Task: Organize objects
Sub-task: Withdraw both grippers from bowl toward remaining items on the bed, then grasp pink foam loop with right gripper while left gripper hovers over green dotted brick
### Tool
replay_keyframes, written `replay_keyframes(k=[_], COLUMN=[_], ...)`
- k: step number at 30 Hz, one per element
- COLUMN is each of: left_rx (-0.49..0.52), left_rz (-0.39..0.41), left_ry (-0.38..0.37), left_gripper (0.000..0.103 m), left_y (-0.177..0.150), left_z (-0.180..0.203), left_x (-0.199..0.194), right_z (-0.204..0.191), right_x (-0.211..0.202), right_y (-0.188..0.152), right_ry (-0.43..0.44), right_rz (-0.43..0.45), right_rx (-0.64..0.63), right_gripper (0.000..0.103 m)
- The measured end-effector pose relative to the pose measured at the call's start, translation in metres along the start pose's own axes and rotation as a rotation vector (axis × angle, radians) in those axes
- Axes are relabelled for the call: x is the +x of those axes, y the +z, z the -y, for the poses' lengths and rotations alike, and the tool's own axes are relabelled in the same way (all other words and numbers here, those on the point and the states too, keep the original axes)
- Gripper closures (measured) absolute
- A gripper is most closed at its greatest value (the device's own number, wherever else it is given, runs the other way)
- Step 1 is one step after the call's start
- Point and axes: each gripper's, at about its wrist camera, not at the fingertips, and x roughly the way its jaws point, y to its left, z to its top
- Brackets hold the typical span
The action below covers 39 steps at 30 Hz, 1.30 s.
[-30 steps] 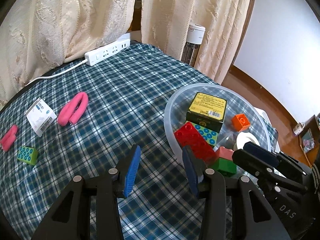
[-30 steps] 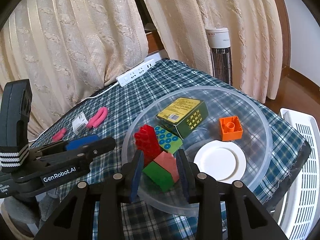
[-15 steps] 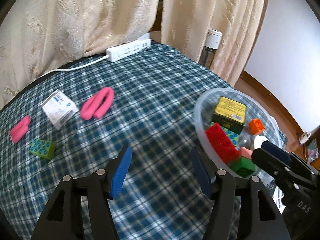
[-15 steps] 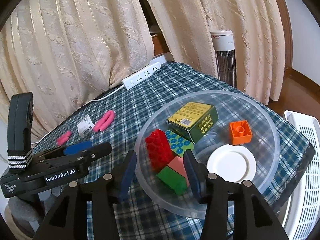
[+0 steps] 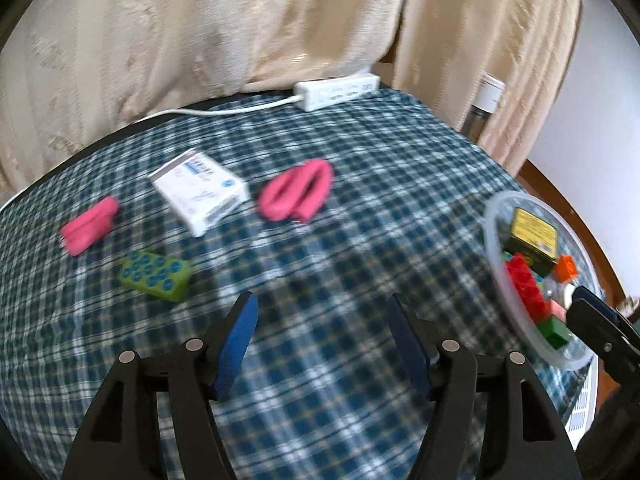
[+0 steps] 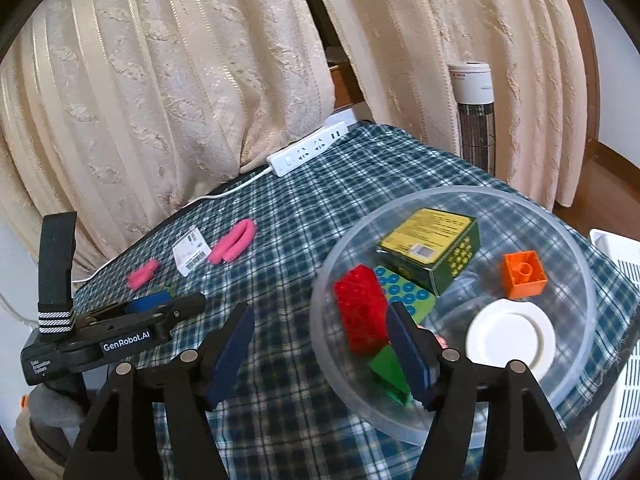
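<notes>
Clear plastic bowl (image 6: 452, 196) sits under R gripper (image 6: 320, 344), whose jaws are opening, nothing pinched; pink-roofed green block (image 6: 386, 374) now lies released inside, by the studded red brick (image 6: 360, 312). L gripper (image 5: 322, 344), jaws also opening, empty, has swung from bowl toward leftovers: studded green brick (image 5: 156, 276) ahead-left, prob. next; view blurred.

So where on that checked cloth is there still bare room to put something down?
The widest bare stretch lies between the clear bowl and the pink loop, running back to the power strip. The cloth just ahead of the left hand-held gripper is bare too. The far-left corner is crowded: white box, pink roll, green block.
</notes>
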Motion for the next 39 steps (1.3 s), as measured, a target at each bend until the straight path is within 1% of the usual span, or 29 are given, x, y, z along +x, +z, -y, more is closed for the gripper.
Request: replay_keyframes(k=[9,14,18,27,33,39], left_rx=[-0.089,-0.112,-0.122,-0.113,-0.116,-0.126], left_rz=[0.005,0.002,-0.018,-0.051,-0.063,-0.053], left_ry=[0.077,0.113,0.126,0.150,0.138,0.124], left_gripper=[0.035,0.035,0.035,0.035,0.035,0.035], left_y=[0.002,0.005,0.005,0.007,0.009,0.010], left_z=[-0.056,-0.080,-0.095,-0.114,-0.119,-0.122], left_x=[0.000,0.004,0.013,0.035,0.044,0.046], right_z=[-0.023,-0.034,-0.044,-0.064,-0.075,-0.090], right_x=[0.014,0.022,0.028,0.050,0.069,0.089], right_y=[0.002,0.001,0.002,0.005,0.009,0.016], right_ry=[0.029,0.042,0.051,0.066,0.087,0.089], right_rz=[-0.023,-0.037,-0.044,-0.074,-0.109,-0.133], right_rx=[-0.035,-0.052,-0.071,-0.107,-0.123,-0.142], right_gripper=[0.029,0.029,0.029,0.029,0.029,0.029])
